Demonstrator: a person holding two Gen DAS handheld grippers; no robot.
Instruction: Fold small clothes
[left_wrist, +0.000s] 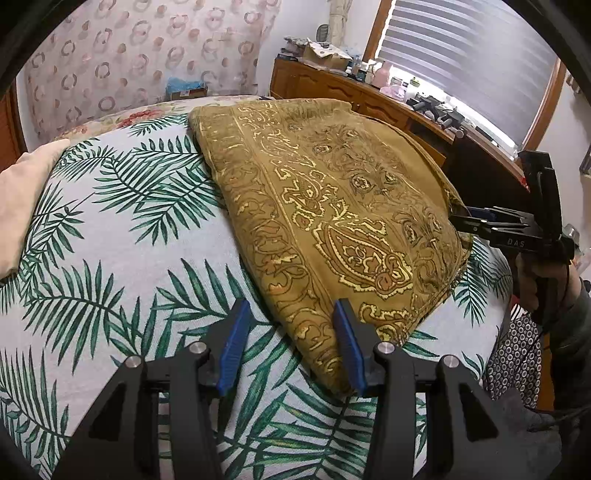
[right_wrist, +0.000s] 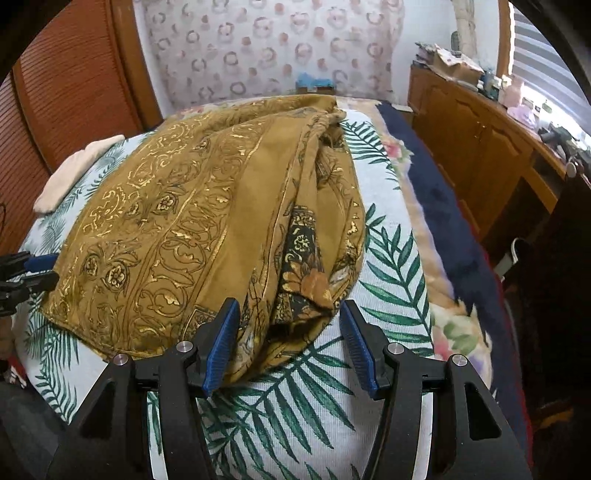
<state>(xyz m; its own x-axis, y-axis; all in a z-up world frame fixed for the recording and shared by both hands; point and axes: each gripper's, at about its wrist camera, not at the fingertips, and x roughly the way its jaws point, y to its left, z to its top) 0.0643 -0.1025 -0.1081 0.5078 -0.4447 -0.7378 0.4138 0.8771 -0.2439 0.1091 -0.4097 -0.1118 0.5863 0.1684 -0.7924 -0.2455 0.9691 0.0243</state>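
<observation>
1. Folded ochre paisley cloth (right_wrist: 207, 229): inner layers bunched, hidden beneath the top fold.
2. Long axis runs foot-to-head on the palm-print bedspread (left_wrist: 110, 258), nearer its window-side edge.
3. Left gripper (left_wrist: 291, 347): wide, empty.
4. Right gripper (right_wrist: 290, 343): wide, empty.

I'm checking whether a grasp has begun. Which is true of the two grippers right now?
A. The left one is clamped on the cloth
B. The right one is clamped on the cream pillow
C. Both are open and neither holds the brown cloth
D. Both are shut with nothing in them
C: the left gripper and the right gripper both show spread blue fingers, with the brown cloth lying loose on the leaf-print bed cover.
</observation>
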